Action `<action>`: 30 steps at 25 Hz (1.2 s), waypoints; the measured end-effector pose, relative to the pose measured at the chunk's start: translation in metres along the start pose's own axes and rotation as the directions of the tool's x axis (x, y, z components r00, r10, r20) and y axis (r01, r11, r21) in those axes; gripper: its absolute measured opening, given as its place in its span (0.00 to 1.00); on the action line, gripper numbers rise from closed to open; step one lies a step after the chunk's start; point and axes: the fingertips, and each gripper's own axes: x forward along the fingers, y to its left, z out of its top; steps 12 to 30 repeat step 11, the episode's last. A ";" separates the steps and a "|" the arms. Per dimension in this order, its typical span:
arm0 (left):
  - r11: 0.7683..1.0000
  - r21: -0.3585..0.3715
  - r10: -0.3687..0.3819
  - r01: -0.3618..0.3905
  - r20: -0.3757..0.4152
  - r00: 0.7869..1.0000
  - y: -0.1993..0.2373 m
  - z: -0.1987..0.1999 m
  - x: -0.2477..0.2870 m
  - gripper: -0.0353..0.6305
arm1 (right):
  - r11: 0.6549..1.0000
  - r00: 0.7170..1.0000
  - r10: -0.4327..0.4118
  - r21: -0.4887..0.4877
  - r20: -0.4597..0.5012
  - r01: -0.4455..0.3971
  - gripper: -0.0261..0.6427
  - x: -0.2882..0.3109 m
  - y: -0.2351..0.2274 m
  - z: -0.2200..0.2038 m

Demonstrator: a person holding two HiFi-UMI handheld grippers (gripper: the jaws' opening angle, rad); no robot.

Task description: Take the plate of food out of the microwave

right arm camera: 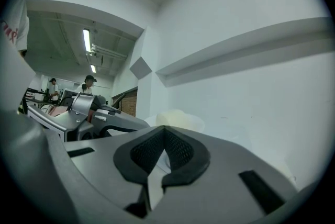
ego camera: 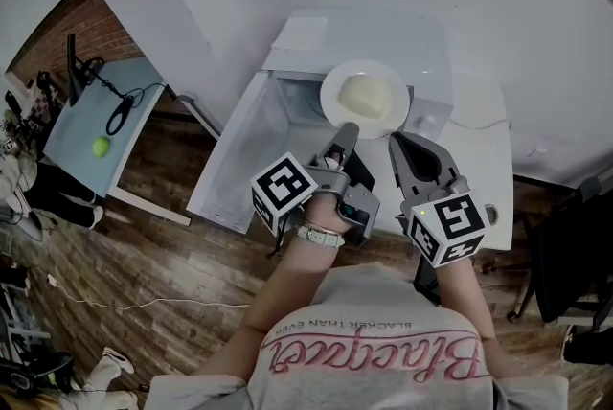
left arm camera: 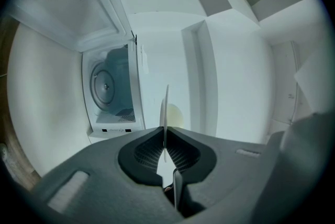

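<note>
From my head view I look steeply down from well above onto the open microwave [ego camera: 383, 34]; both gripper views sit close, looking level along their fingers [left arm camera: 149, 152]; all three share the plate [ego camera: 332, 103].

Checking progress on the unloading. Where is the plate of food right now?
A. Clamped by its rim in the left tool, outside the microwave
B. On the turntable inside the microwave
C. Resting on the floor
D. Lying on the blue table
A: the left gripper view shows the plate edge-on between the jaws of the left tool, and the turntable in the open microwave is bare.
</note>
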 end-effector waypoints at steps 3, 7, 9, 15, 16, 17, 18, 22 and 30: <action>1.000 0.000 -0.002 0.002 -0.002 1.000 0.001 0.000 0.000 0.08 | 1.000 1.000 -0.009 -0.011 -0.001 0.009 0.06 0.001 0.000 0.000; 1.000 0.007 -0.003 0.003 -0.003 1.000 0.001 0.000 0.001 0.08 | 1.000 1.000 -0.021 -0.004 -0.005 0.021 0.06 0.003 -0.001 0.001; 1.000 0.011 -0.003 0.003 0.000 1.000 0.001 0.001 0.001 0.08 | 1.000 1.000 -0.028 0.001 -0.005 0.028 0.06 0.003 -0.001 0.001; 1.000 0.017 -0.004 0.004 0.005 1.000 0.001 0.002 0.001 0.08 | 0.999 0.999 -0.033 0.006 -0.004 0.033 0.06 0.005 -0.001 0.001; 1.000 0.017 -0.004 0.004 0.005 1.000 0.001 0.002 0.001 0.08 | 0.999 0.999 -0.033 0.006 -0.004 0.033 0.06 0.005 -0.001 0.001; 1.000 0.017 -0.004 0.004 0.005 1.000 0.001 0.002 0.001 0.08 | 0.999 0.999 -0.033 0.006 -0.004 0.033 0.06 0.005 -0.001 0.001; 1.000 0.017 -0.004 0.004 0.005 1.000 0.001 0.002 0.001 0.08 | 0.999 0.999 -0.033 0.006 -0.004 0.033 0.06 0.005 -0.001 0.001; 1.000 0.017 -0.004 0.004 0.005 1.000 0.001 0.002 0.001 0.08 | 0.999 0.999 -0.033 0.006 -0.004 0.033 0.06 0.005 -0.001 0.001; 1.000 0.017 -0.004 0.004 0.005 1.000 0.001 0.002 0.001 0.08 | 0.999 0.999 -0.033 0.006 -0.004 0.033 0.06 0.005 -0.001 0.001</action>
